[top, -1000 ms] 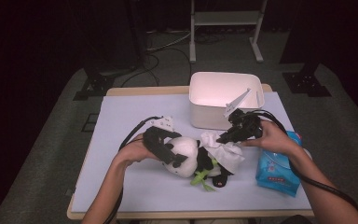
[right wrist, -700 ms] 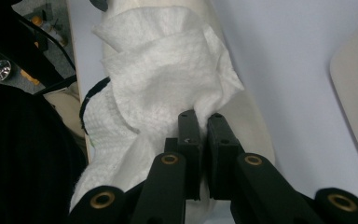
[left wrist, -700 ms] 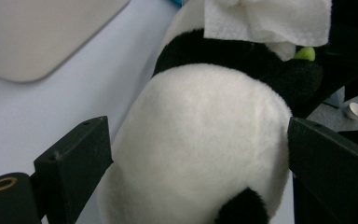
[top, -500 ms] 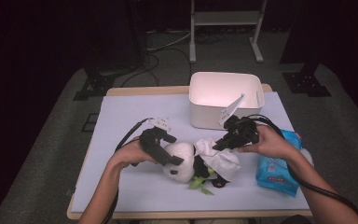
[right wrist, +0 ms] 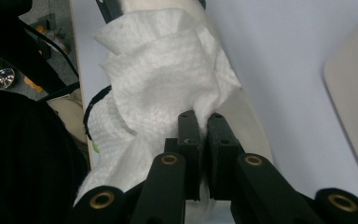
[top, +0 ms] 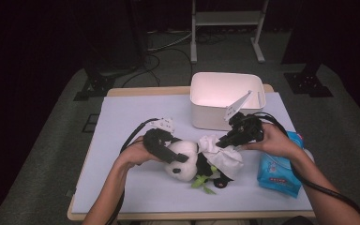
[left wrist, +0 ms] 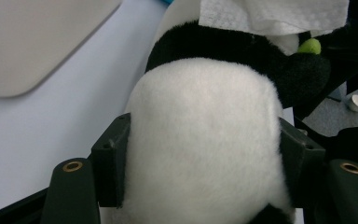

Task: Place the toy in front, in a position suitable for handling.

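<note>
White bin looks bare; our left gripper clamps the panda, right gripper pinches the tissue; the blue pack's print is unreadable.

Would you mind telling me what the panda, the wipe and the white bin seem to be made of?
The panda looks like plush fabric: fuzzy pile, bulging between the left claw's jaws. The wipe, pinched in the right claw, seems soft embossed tissue or nonwoven, crumpled in folds. The bin is probably matte plastic, smooth with rounded corners.
</note>
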Demonstrator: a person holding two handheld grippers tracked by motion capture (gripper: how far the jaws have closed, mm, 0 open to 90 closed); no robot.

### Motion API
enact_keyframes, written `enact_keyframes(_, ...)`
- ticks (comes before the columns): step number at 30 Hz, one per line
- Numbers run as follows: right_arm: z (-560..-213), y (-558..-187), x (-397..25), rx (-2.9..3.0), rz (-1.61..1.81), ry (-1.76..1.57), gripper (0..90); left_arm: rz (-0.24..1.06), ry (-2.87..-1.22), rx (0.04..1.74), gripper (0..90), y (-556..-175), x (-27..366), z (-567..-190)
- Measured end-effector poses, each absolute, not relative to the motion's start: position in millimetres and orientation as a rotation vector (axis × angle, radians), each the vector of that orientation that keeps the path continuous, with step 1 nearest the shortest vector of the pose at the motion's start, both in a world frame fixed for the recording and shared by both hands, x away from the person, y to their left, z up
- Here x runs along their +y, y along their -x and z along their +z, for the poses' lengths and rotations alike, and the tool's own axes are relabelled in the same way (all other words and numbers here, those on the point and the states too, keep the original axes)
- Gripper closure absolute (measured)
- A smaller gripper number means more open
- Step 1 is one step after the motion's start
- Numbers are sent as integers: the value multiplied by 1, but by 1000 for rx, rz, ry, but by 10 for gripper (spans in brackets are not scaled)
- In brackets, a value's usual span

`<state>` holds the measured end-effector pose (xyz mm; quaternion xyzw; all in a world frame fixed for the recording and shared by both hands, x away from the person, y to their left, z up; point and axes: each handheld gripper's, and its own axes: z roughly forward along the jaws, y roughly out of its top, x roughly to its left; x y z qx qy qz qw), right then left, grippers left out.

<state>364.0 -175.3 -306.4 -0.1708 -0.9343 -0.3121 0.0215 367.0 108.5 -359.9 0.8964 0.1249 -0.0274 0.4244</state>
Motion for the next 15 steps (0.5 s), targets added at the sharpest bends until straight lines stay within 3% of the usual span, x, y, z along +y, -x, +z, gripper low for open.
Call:
enact_keyframes(10, -296, -380, -175, -2904, -1011, 572, 848, 12, -2240, 207, 339, -365, 99, -340)
enact_keyframes(15, -305, -380, -171, -2899, -969, 559, 848, -41, -2247, 238, 286, -366, 103, -352)
